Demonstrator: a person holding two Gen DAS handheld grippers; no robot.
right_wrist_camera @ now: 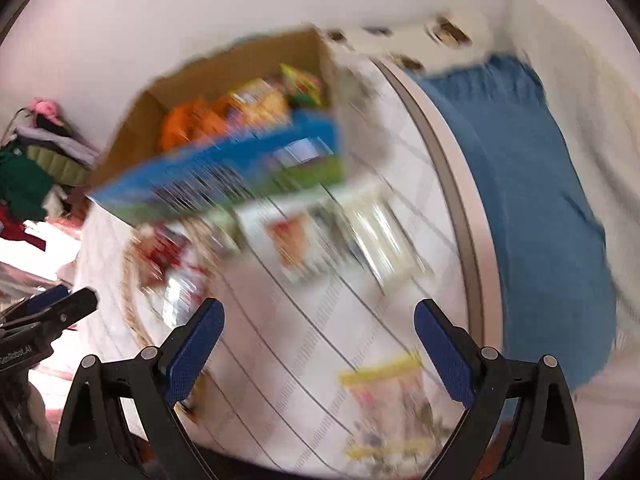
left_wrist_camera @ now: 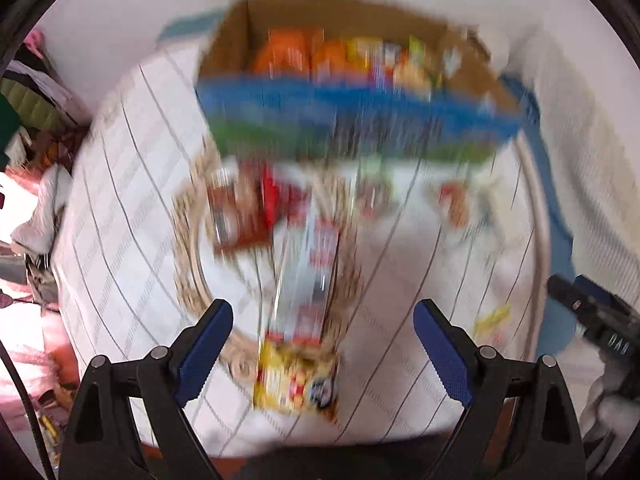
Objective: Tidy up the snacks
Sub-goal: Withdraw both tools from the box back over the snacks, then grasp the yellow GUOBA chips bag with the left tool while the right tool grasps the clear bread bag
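Both views are motion-blurred. A cardboard box [left_wrist_camera: 352,120] with a blue and green printed front stands at the far side of the table and holds orange and yellow snack packs [left_wrist_camera: 304,56]; it also shows in the right wrist view [right_wrist_camera: 224,172]. My left gripper [left_wrist_camera: 323,320] is open and empty above a long red-and-white pack [left_wrist_camera: 316,264] and a yellow pack [left_wrist_camera: 296,380]. A brown and red pack [left_wrist_camera: 244,216] lies to its left. My right gripper [right_wrist_camera: 319,320] is open and empty above the cloth, with a yellow-edged pack [right_wrist_camera: 388,404] below it.
The round table [right_wrist_camera: 456,184] has a white lined cloth and a woven mat [left_wrist_camera: 188,248]. More packets [right_wrist_camera: 304,244] lie near the box. A blue cloth [right_wrist_camera: 536,208] lies right of the table. Clothes [right_wrist_camera: 36,168] are piled at the left. The other gripper shows at the edge [left_wrist_camera: 592,316].
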